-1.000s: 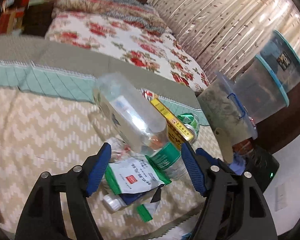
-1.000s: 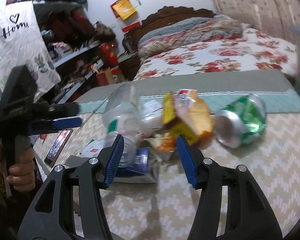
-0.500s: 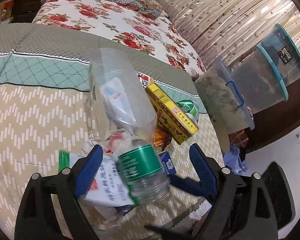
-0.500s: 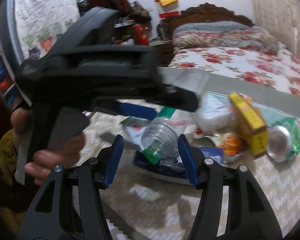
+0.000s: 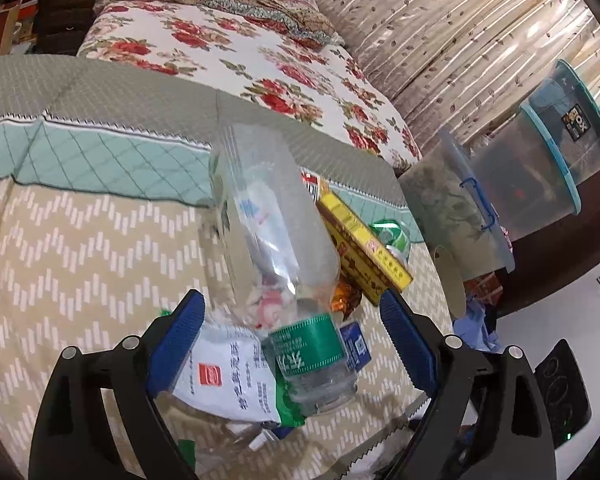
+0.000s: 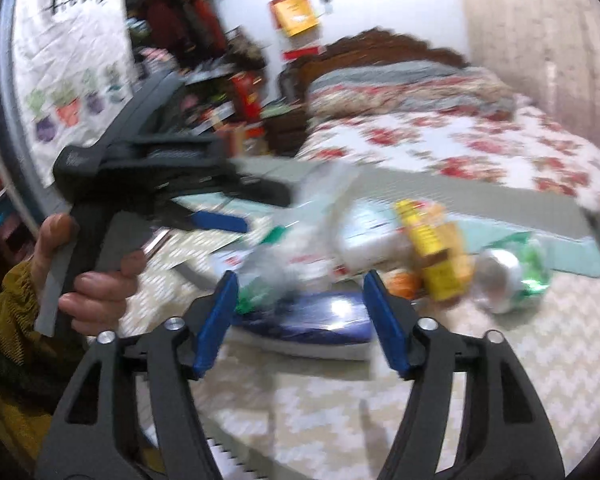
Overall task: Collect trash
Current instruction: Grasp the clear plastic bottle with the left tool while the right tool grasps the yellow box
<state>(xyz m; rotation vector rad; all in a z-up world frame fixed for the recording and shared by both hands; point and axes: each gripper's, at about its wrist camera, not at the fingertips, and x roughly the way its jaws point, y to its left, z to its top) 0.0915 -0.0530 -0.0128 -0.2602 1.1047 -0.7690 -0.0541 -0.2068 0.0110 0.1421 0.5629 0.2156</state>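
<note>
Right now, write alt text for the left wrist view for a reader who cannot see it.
The open left gripper frames a clear plastic bottle with a green label lying in a trash pile on a chevron-patterned bedspread. A white packet, a yellow box and a green can lie around it.

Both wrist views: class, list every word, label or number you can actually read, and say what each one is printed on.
"BOX": black sticker on the upper clear tub.
Green band of the clear bottle: Chinese characters, blurred.
White packet: red logo and Chinese print, too small to read.
Yellow box: print too small to read.
White wall hanging: cursive word, too blurred to read.
</note>
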